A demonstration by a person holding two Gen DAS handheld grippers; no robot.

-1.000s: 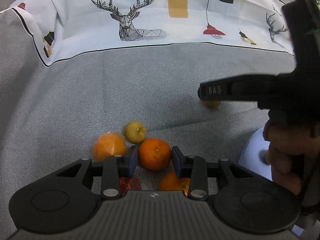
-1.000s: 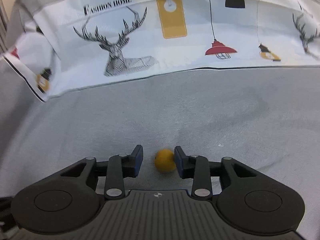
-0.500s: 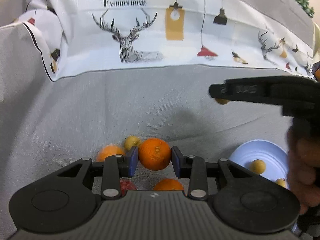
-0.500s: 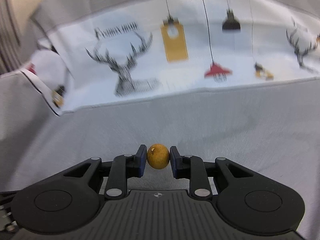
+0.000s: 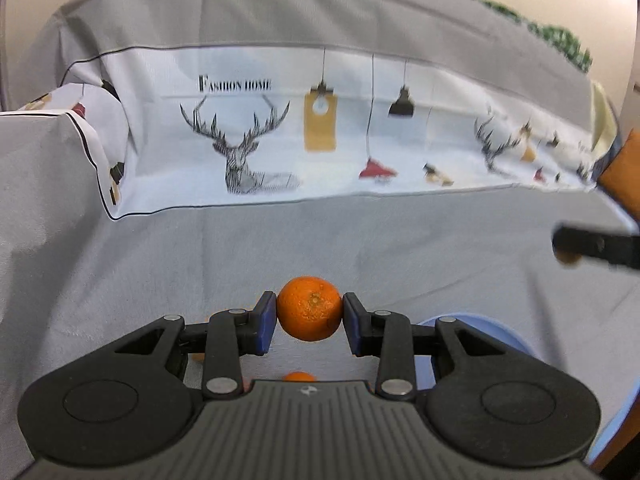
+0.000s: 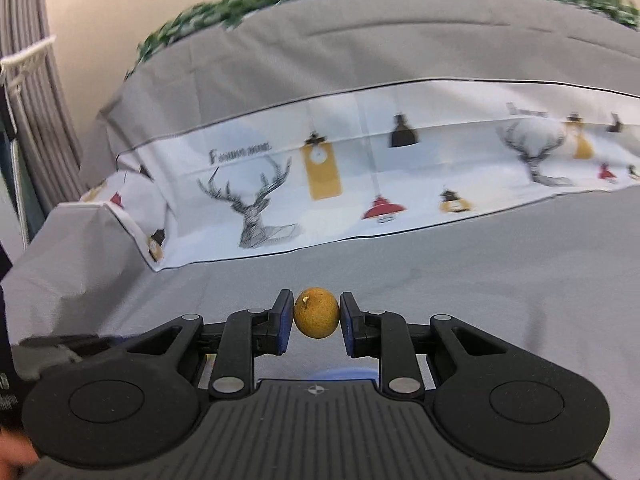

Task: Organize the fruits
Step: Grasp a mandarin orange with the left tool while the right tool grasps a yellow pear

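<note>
Now both grippers are up off the grey cloth (image 5: pixel 160 264). Left gripper (image 5: pixel 309 322) clamps the orange (image 5: pixel 310 307), which a second ago sat on the cloth among other fruit. Right gripper (image 6: pixel 316 322), jaws just closed, pinches the small yellow fruit (image 6: pixel 316 312), earlier loose between them. Blue plate (image 5: pixel 504 332) now at 4 o'clock of the orange.

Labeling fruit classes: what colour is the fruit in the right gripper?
Dull yellow-brown small fruit, best seen in right wrist view.
</note>
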